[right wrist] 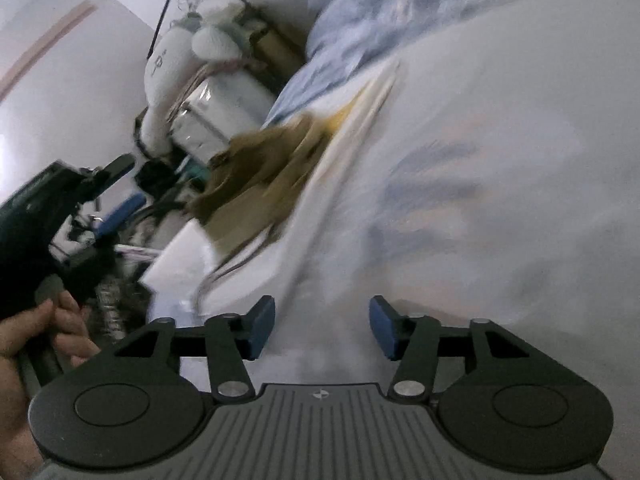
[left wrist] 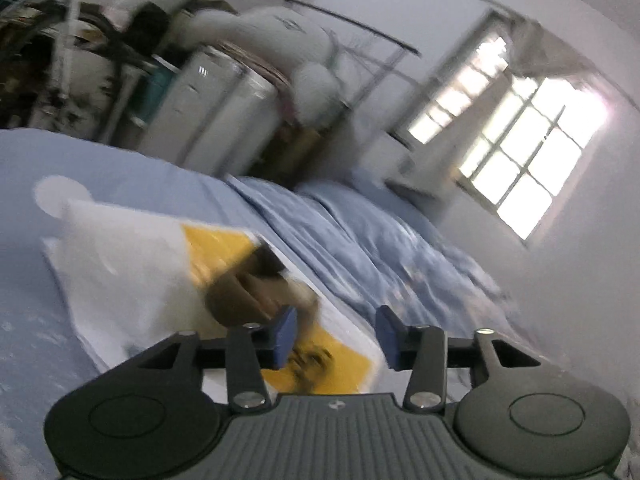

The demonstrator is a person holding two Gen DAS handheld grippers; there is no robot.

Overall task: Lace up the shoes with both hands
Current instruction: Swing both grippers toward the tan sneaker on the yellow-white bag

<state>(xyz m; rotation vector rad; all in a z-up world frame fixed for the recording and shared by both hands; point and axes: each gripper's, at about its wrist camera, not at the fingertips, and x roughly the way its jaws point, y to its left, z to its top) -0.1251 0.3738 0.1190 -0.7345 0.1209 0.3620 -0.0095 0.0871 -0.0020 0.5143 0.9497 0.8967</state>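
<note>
Blue-padded fingers parted above bed

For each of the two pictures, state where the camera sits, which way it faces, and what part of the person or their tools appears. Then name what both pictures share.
Left wrist view: on the left hand-held gripper, looking across a blue-sheeted bed toward a window; its own open jaws show, empty.
Right wrist view: on the right hand-held gripper, looking along the bed; its open jaws, the person's left hand and the other gripper show.
Shared: the blurred brown shoe on a white and yellow sheet.
</note>
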